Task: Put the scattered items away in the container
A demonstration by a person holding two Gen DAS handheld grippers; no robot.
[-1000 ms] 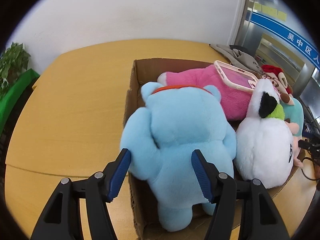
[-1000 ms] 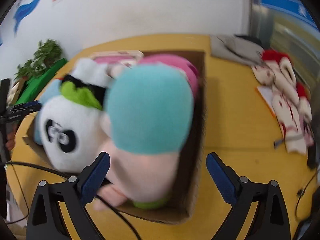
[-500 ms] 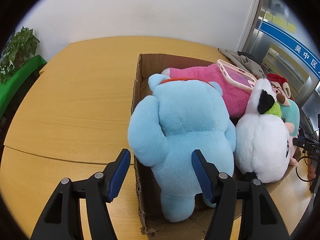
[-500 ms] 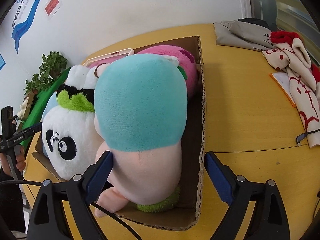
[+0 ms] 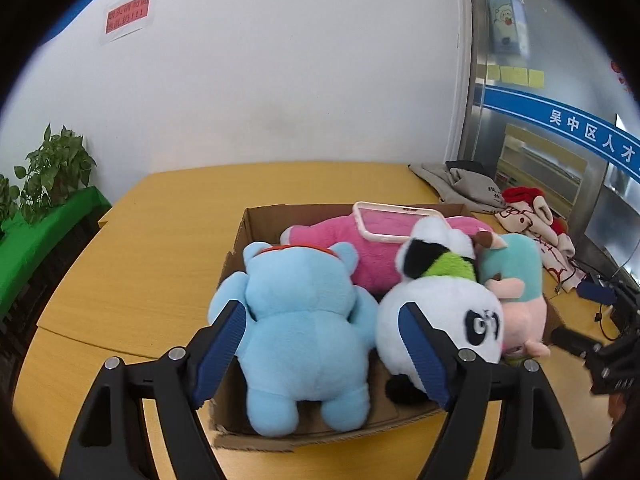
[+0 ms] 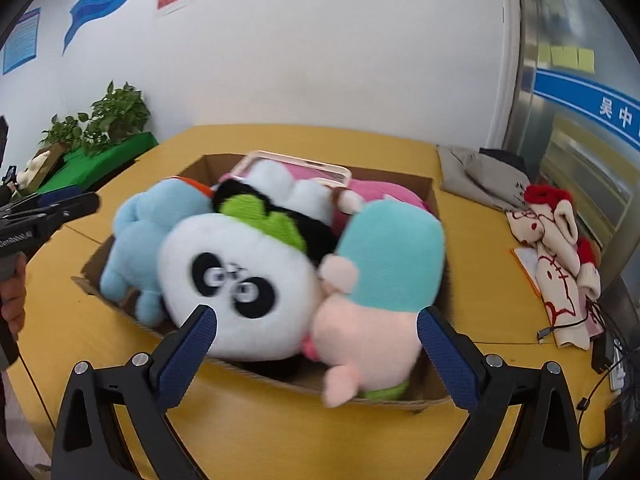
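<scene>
A cardboard box [image 5: 256, 220] [image 6: 430, 188] on the yellow table holds a blue plush [image 5: 300, 320] [image 6: 140, 232], a panda plush [image 5: 444, 308] [image 6: 236, 272], a teal and pink plush [image 5: 516, 280] [image 6: 384, 272], a pink plush [image 5: 332, 240] [image 6: 380, 190] and a pink phone case [image 5: 396, 220] [image 6: 296, 160]. My left gripper [image 5: 320, 344] is open and empty, held back from the box's near side, in line with the blue plush. My right gripper [image 6: 316, 352] is open and empty, in front of the panda and the teal plush.
Grey cloth [image 5: 456, 180] [image 6: 480, 176] and a red and white fabric item [image 5: 536, 220] [image 6: 560, 240] lie on the table right of the box. Cables [image 6: 568, 320] lie at the right edge. Green plants [image 5: 52, 168] [image 6: 108, 116] stand at the left.
Both grippers have pulled back and risen from the box, so the whole box and the wall behind show. Both stay open and empty. The toys stay in the box.
</scene>
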